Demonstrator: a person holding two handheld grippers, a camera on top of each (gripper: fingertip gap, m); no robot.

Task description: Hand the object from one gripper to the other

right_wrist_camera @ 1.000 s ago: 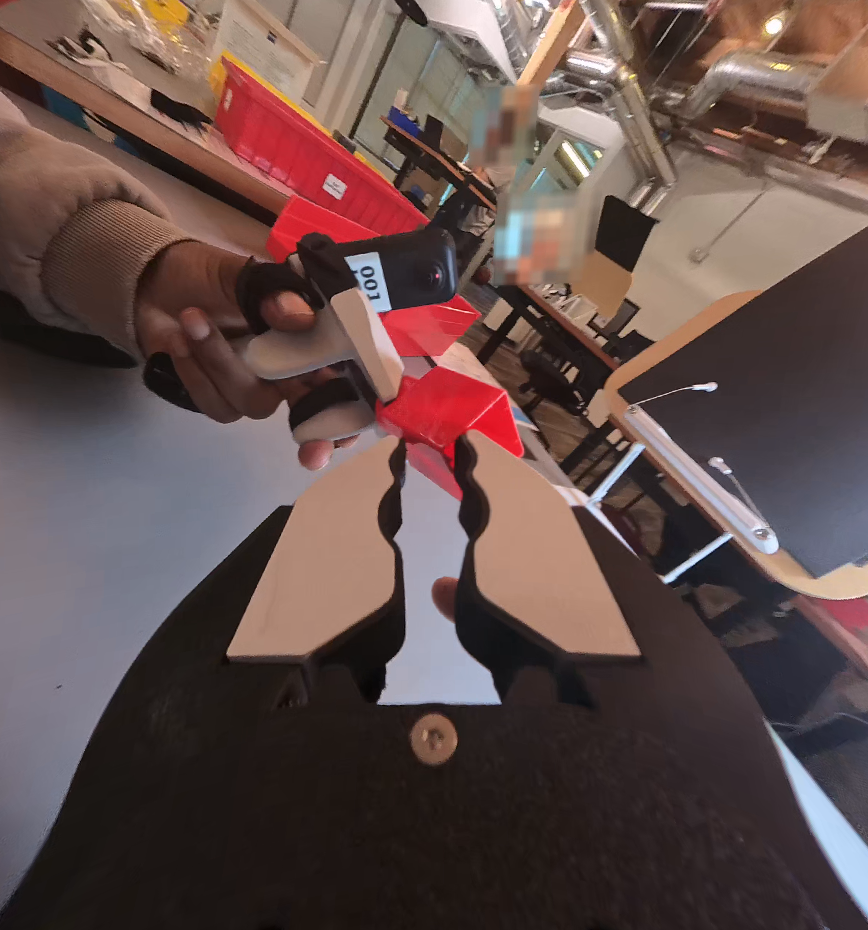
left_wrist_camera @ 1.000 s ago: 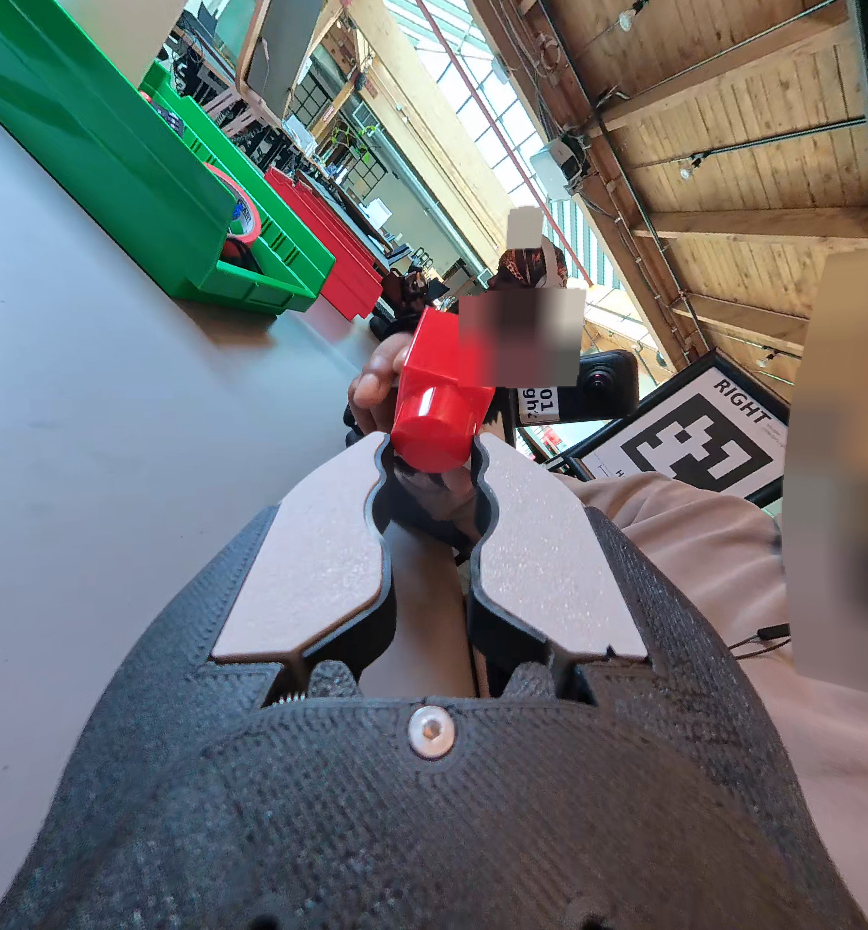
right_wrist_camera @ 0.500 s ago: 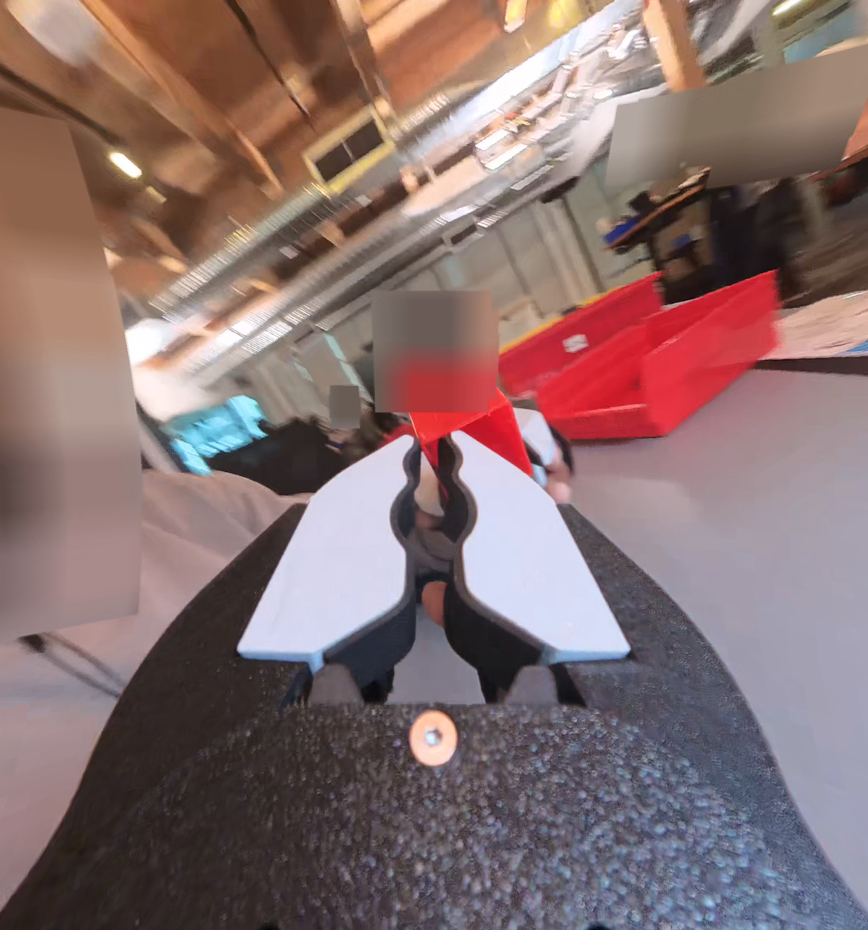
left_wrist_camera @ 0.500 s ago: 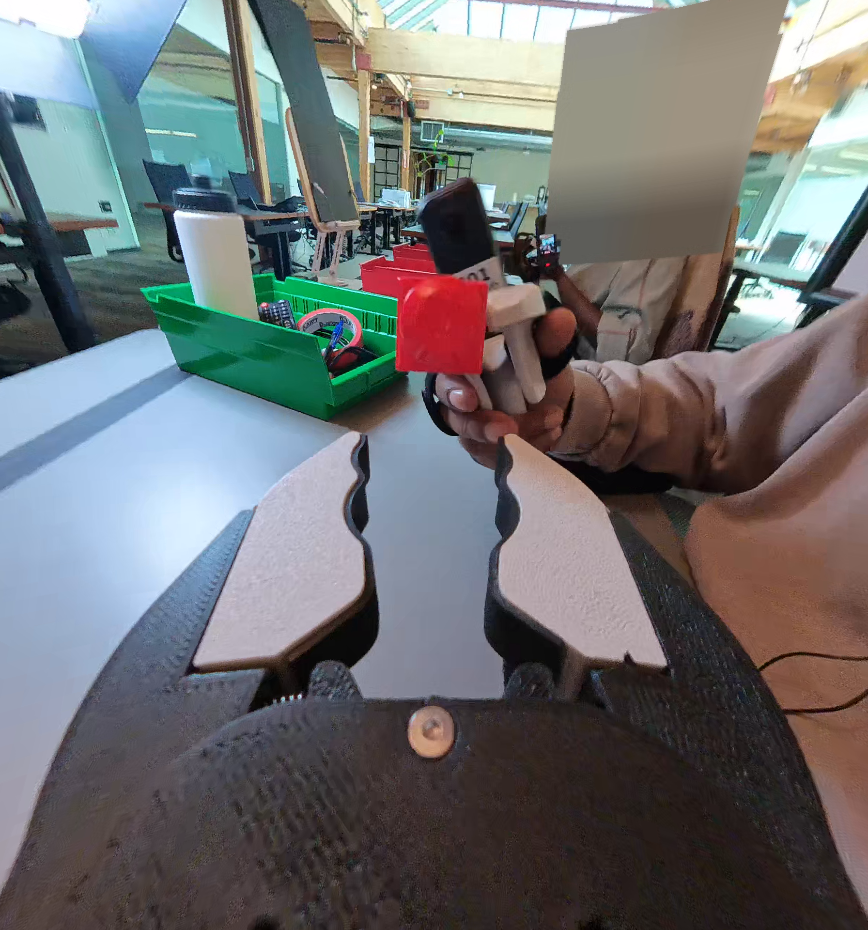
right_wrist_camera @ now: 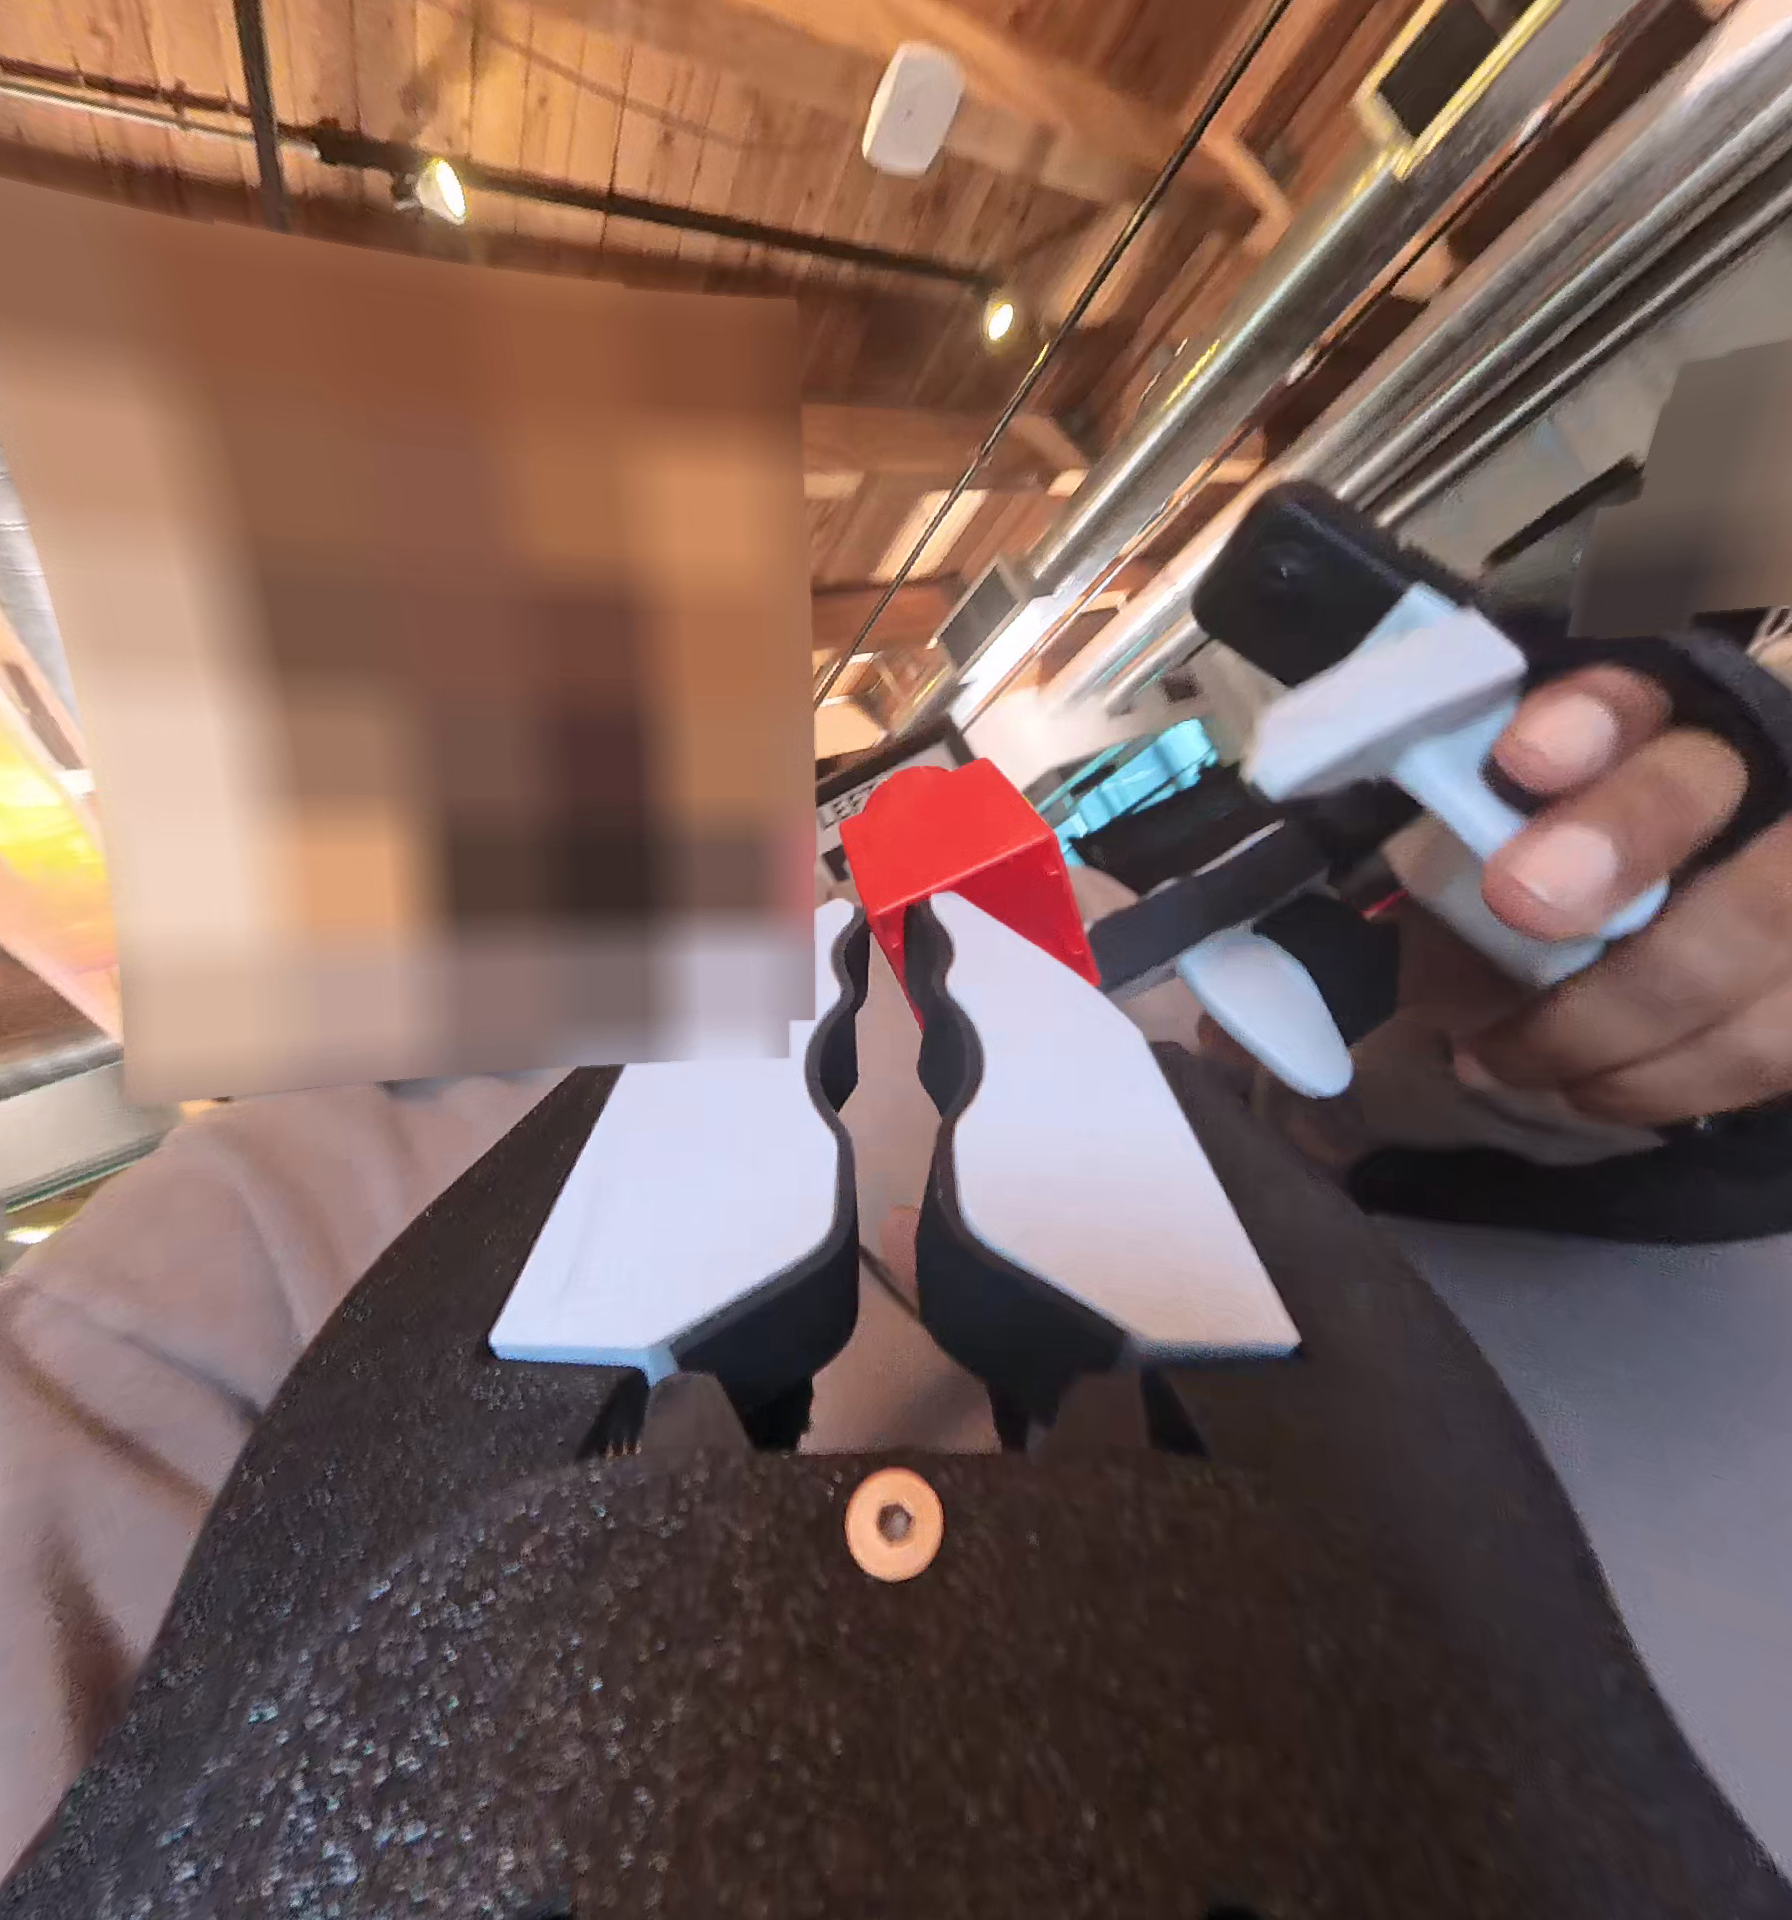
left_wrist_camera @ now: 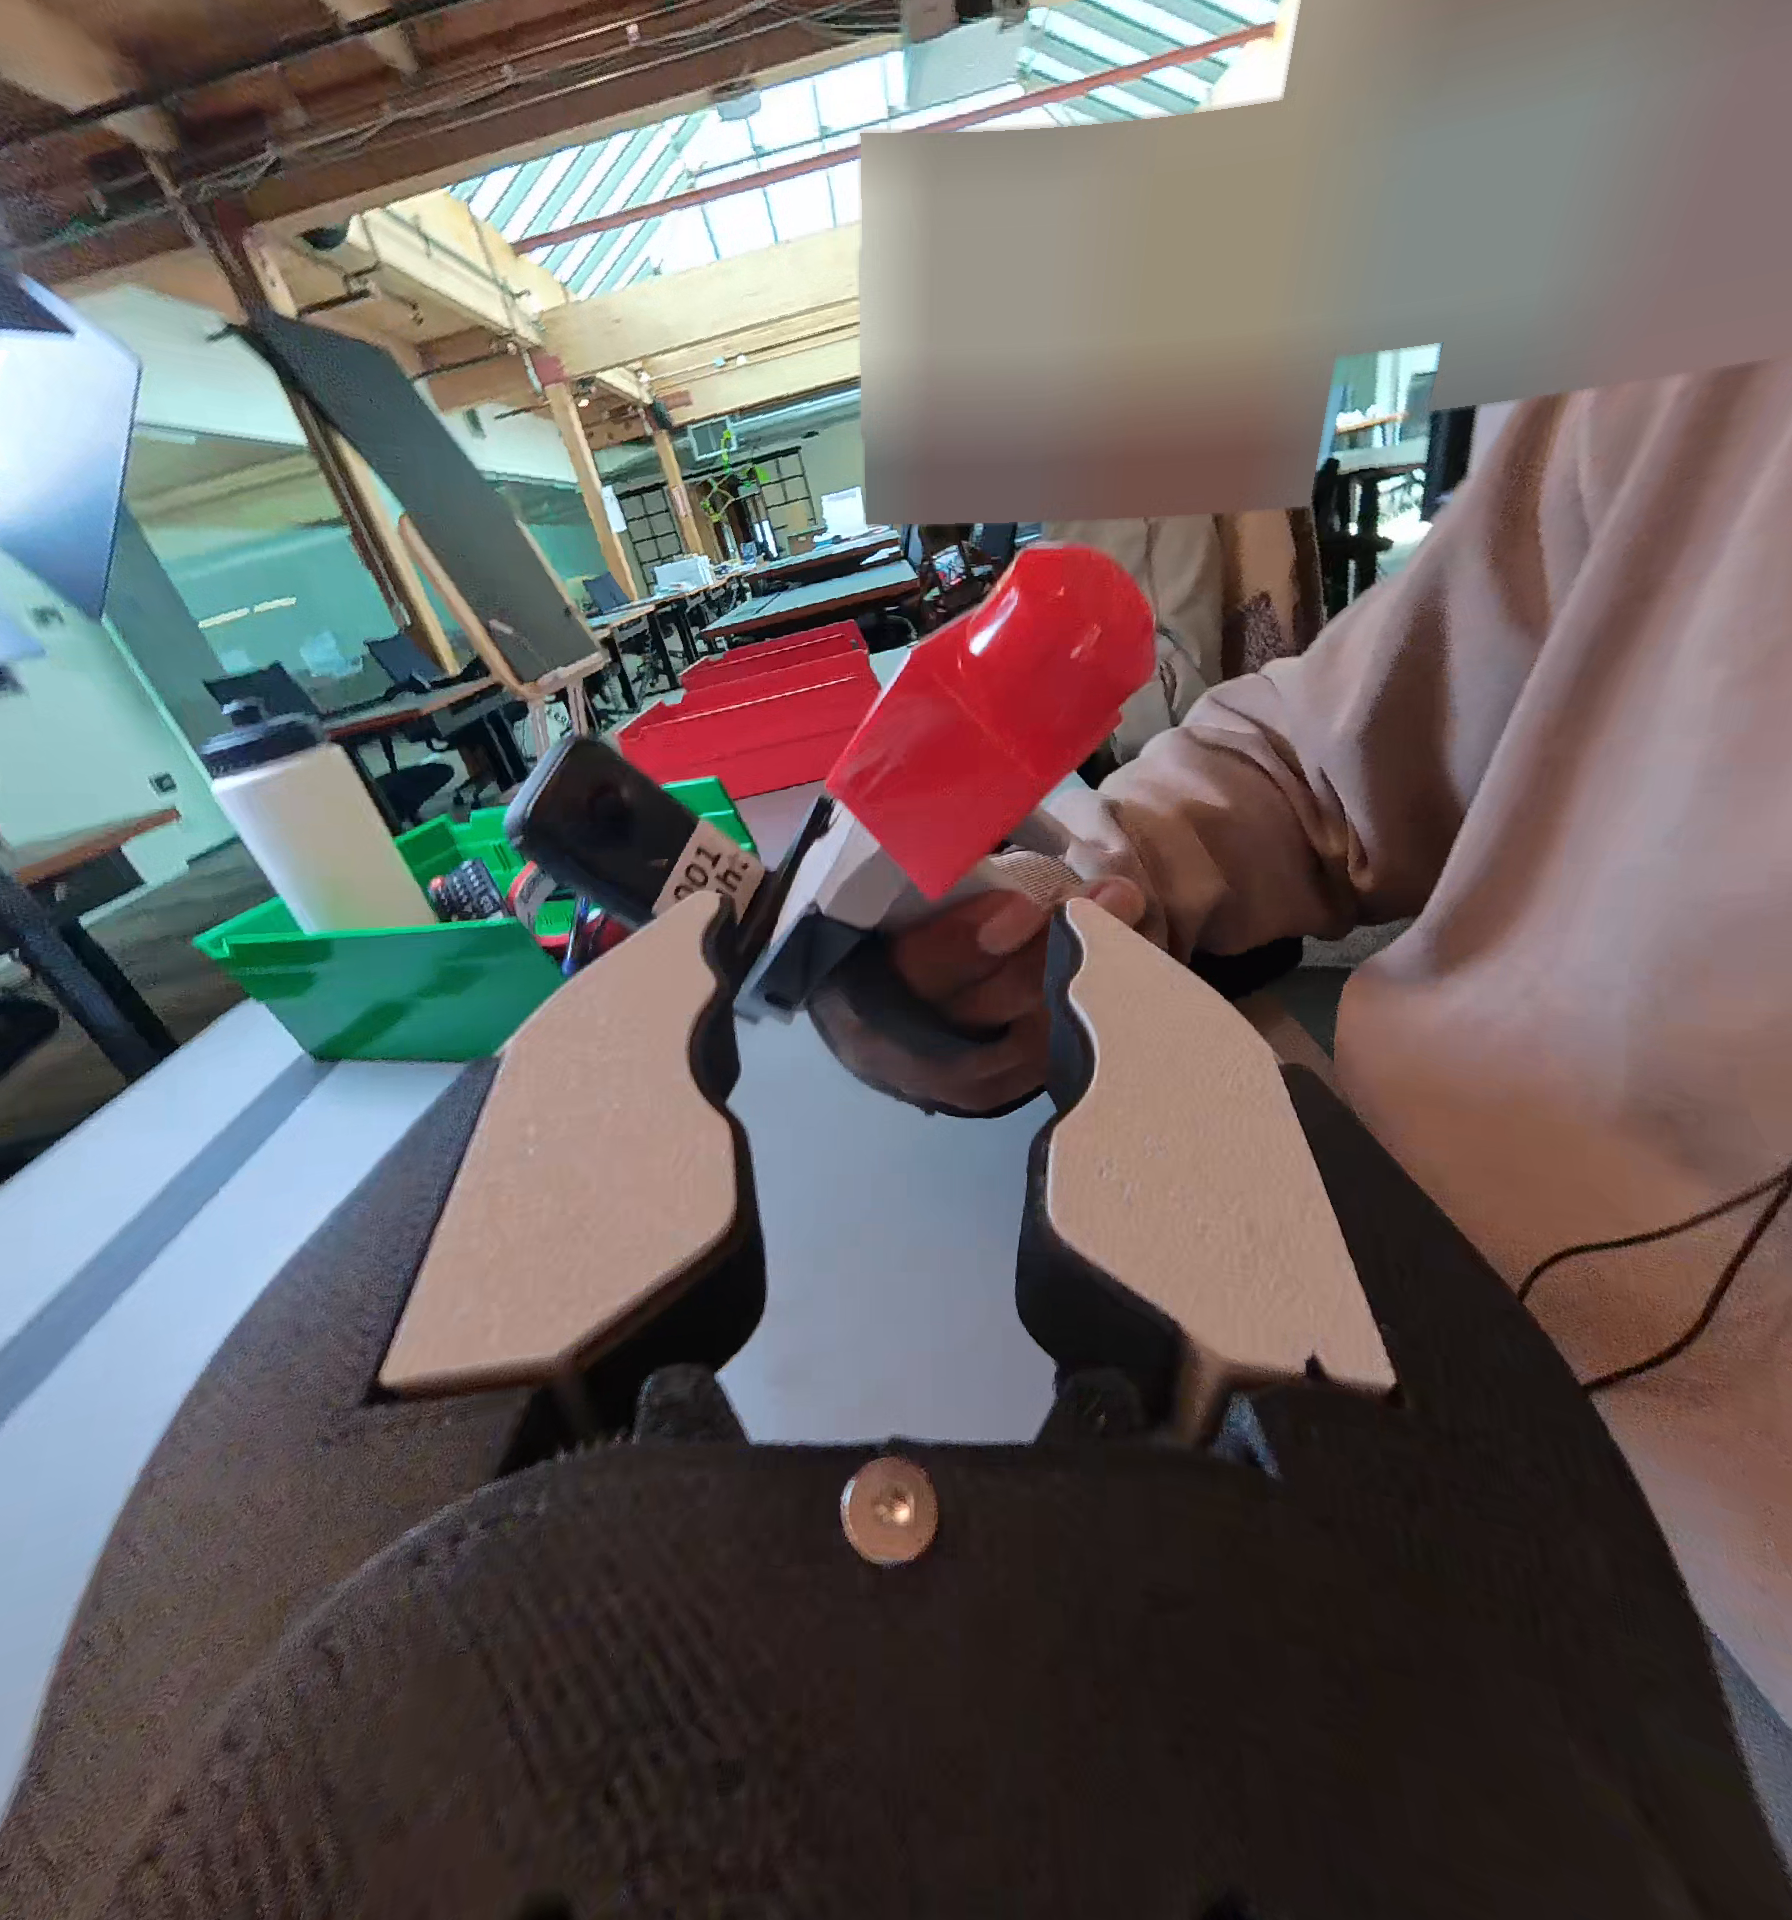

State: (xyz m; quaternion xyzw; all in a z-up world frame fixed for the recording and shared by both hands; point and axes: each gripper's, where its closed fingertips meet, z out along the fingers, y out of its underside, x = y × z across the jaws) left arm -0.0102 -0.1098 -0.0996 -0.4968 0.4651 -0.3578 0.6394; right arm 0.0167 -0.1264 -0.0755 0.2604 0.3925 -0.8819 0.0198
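Note:
The red plastic object (right_wrist_camera: 959, 842), a block with one rounded end, is clamped between my right gripper's (right_wrist_camera: 887, 920) white fingers and sticks out past their tips. In the left wrist view the red object (left_wrist_camera: 985, 727) is held up and tilted above the table, just beyond my left gripper (left_wrist_camera: 892, 935). That gripper is open and empty, its fingers wide apart. In the right wrist view the left gripper (right_wrist_camera: 1235, 956) is off to the right in a hand, apart from the object.
A grey table (left_wrist_camera: 92, 1299) lies below. A green bin (left_wrist_camera: 383, 977) with a white bottle (left_wrist_camera: 320, 831) and small items stands at the back left, with red bins (left_wrist_camera: 757, 717) behind it. A beige sleeve (left_wrist_camera: 1546, 779) and a black cable (left_wrist_camera: 1650, 1247) are on the right. Across from one pair of fingers to the other is roughly 5 cm.
One second ago my left gripper held the red object while the right closed in. The right gripper now holds it, the left has let go and opened, and the two have drawn apart.

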